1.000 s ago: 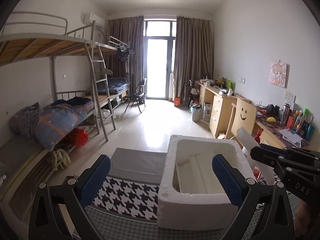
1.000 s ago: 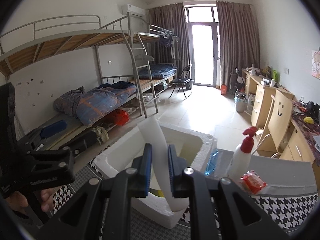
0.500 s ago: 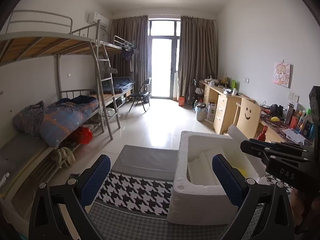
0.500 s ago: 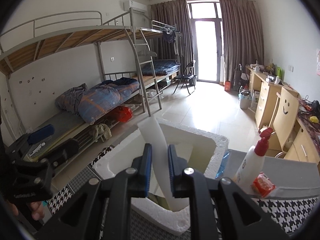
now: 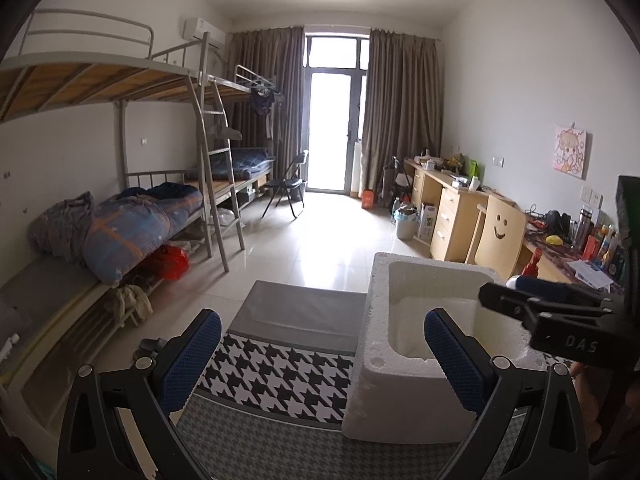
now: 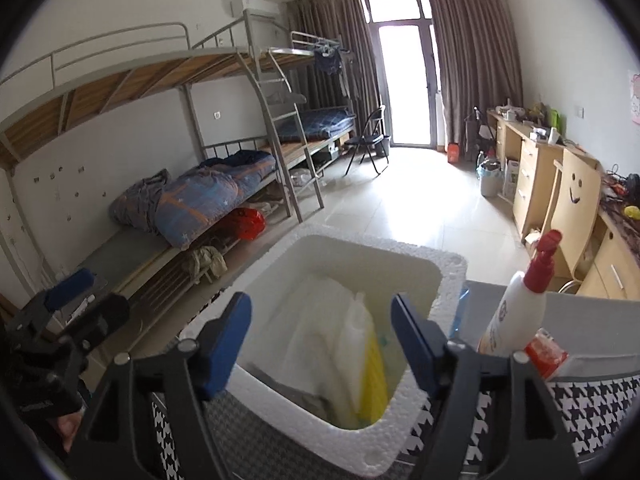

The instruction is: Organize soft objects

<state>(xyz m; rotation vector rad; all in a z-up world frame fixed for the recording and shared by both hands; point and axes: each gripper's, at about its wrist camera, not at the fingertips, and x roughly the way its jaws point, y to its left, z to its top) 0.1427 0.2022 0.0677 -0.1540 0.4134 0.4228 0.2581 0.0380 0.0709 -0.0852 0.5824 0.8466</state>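
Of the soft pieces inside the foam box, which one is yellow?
The yellow piece at the right of the pile in the foam box, against the white foam pieces; the others are white.

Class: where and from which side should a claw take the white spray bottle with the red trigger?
Grip the spray bottle around its white body below the red trigger, approaching level from the front. It stands upright beside the foam box, and its nozzle looks awkward to pinch.

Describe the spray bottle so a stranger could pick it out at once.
Start at the white foam box on the houndstooth-covered table. Just right of the box stands the spray bottle, beside a small red packet. It alone is tall and upright: white body, red trigger top.
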